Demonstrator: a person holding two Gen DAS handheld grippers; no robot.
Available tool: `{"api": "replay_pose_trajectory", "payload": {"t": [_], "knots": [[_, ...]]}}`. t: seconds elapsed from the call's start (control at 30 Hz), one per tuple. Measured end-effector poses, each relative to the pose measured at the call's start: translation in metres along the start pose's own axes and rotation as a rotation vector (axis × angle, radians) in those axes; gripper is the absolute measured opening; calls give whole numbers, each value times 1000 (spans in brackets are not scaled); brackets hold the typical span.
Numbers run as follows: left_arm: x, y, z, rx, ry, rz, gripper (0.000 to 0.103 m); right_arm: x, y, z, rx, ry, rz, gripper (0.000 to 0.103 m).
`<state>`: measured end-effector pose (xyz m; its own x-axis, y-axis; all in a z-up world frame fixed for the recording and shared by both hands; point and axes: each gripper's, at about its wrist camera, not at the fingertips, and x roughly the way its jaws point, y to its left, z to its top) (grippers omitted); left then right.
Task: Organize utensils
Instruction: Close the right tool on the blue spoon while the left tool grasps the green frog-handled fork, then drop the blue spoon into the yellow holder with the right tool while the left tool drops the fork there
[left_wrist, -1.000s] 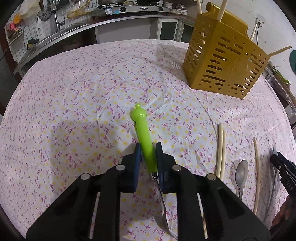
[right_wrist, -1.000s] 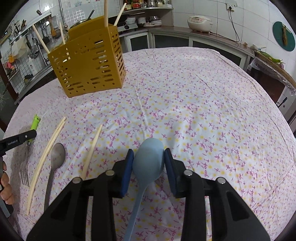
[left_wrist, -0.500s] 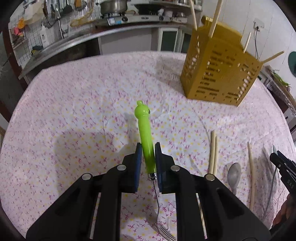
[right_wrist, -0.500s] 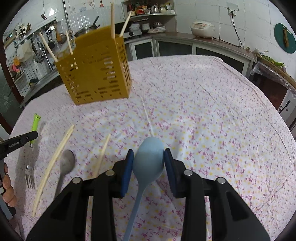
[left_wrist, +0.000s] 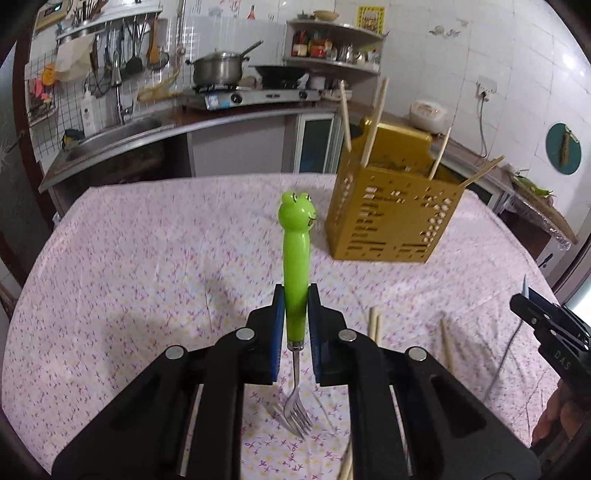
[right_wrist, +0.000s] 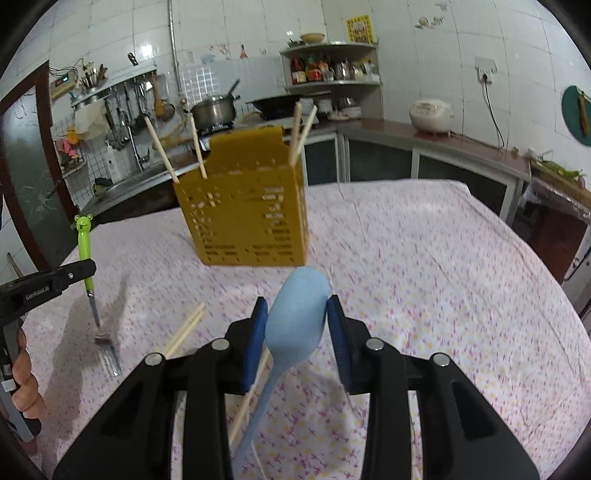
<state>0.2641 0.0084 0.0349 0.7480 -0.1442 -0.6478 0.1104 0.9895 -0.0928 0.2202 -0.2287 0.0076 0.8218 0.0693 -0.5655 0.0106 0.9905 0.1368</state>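
My left gripper (left_wrist: 295, 295) is clamped on the bright green plastic frog-headed handle of a metal fork (left_wrist: 294, 258); handle points up and away, steel tines hang below the jaws, clear of the cloth. My right gripper (right_wrist: 293, 314) pinches the bowl of a pale blue matte plastic spoon (right_wrist: 295, 317) between its blue pads, the slim handle trailing back underneath. Mustard-yellow perforated plastic utensil caddy (left_wrist: 395, 218) stands upright on the pink floral tablecloth (left_wrist: 147, 258), four pale wooden chopsticks (left_wrist: 373, 129) sticking out of its top. More loose wooden chopsticks (right_wrist: 183, 330) lie flat on the cloth between the two grippers.
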Motion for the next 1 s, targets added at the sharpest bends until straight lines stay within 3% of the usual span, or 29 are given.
{"api": "replay_pose_trajectory", "payload": {"t": [0.07, 0.13, 0.4, 0.6, 0.73, 0.8, 0.83, 0.87, 1.0], "knots": [[-4, -2, 3, 6, -17, -3, 11, -3, 4, 5, -16, -30, -7, 30], [-9, -5, 5, 14, -32, -5, 11, -2, 5, 9, -24, -37, -8, 13], [-11, -5, 12, 16, -38, -20, 11, 5, 4, 15, -23, -34, -5, 9], [-6, -2, 13, 0, -22, -28, 11, 45, -9, 13, 36, 115, 46, 9], [-5, -1, 14, 9, -17, -28, 11, 72, -7, 5, 33, 173, 37, 11], [-5, 1, 15, 9, -10, -30, 11, 86, -4, 2, 33, 207, 41, 24], [-5, 2, 16, 8, -5, -32, 11, 91, -4, 1, 34, 217, 44, 37], [-5, 3, 16, 7, 1, -34, 11, 95, -1, -1, 34, 223, 44, 40], [-1, 11, 18, -11, 16, -42, 11, 113, 5, 1, 27, 258, 46, 40]]}}
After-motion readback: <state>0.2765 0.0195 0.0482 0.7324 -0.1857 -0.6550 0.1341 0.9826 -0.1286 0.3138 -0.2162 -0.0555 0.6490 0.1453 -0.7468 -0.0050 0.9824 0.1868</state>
